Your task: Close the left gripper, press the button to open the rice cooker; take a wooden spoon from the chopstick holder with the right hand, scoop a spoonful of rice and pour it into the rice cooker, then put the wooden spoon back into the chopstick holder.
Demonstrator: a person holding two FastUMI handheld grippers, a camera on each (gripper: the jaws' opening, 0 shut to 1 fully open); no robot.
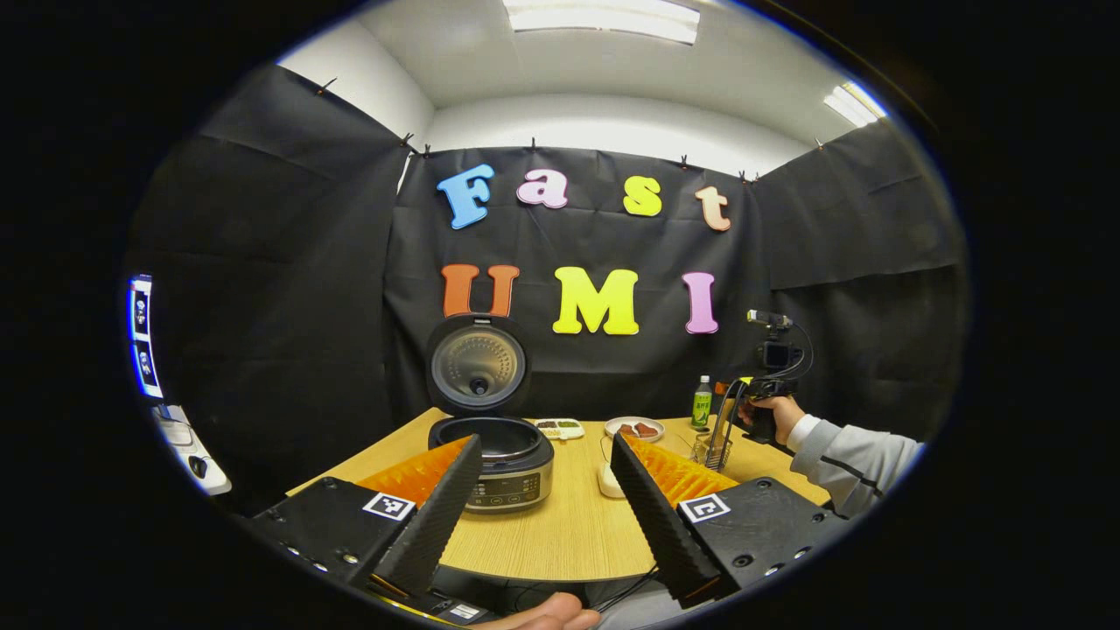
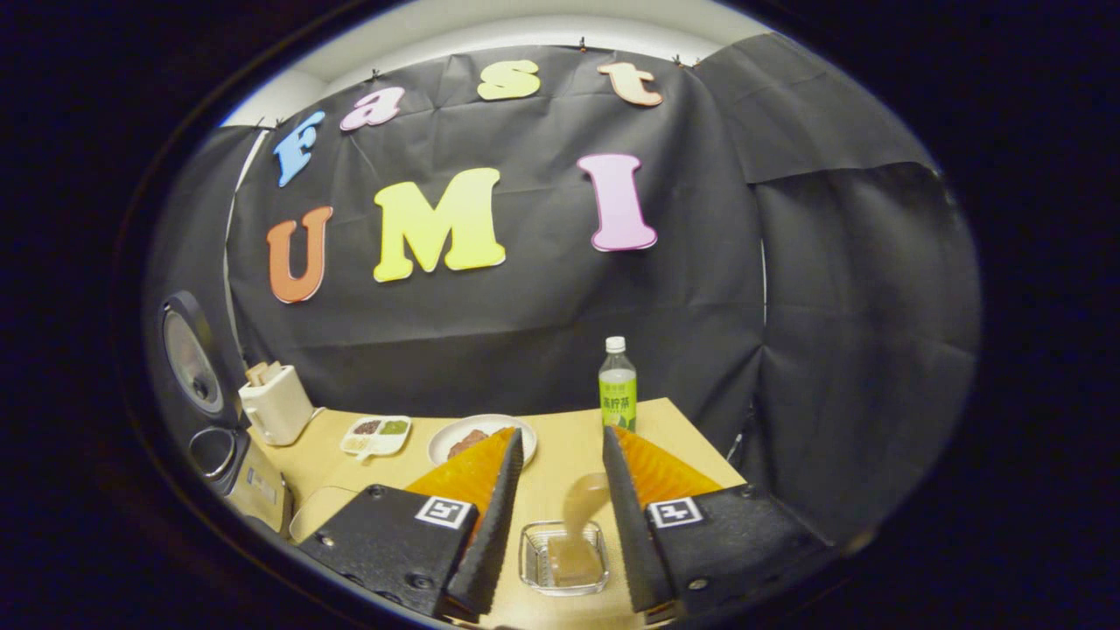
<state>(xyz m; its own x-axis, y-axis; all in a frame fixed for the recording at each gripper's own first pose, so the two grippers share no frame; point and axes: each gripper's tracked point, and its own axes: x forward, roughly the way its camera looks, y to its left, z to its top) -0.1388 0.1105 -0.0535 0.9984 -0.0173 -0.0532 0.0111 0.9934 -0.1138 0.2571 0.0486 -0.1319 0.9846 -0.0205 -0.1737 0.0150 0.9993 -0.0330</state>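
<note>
The rice cooker (image 1: 507, 464) stands on the wooden table (image 1: 560, 534) with its lid (image 1: 477, 363) swung up. My left gripper (image 1: 544, 446) hovers in front of it, open, with nothing between the fingers. Farther right, a hand holds my right gripper (image 1: 759, 411) just above the chopstick holder (image 1: 713, 448). In the right gripper view, my right gripper (image 2: 562, 435) is open, and the blurred wooden spoon (image 2: 582, 507) rises between its fingers out of the clear glass chopstick holder (image 2: 564, 558). The open rice cooker (image 2: 210, 411) sits at that view's left edge.
A green-labelled bottle (image 2: 617, 385), a plate of food (image 2: 477, 437) and a small divided dish (image 2: 376, 435) stand along the table's far side. A white boxy object (image 2: 276, 402) is beside the cooker. A white bowl (image 1: 608, 479) sits mid-table, partly hidden by my left gripper's finger.
</note>
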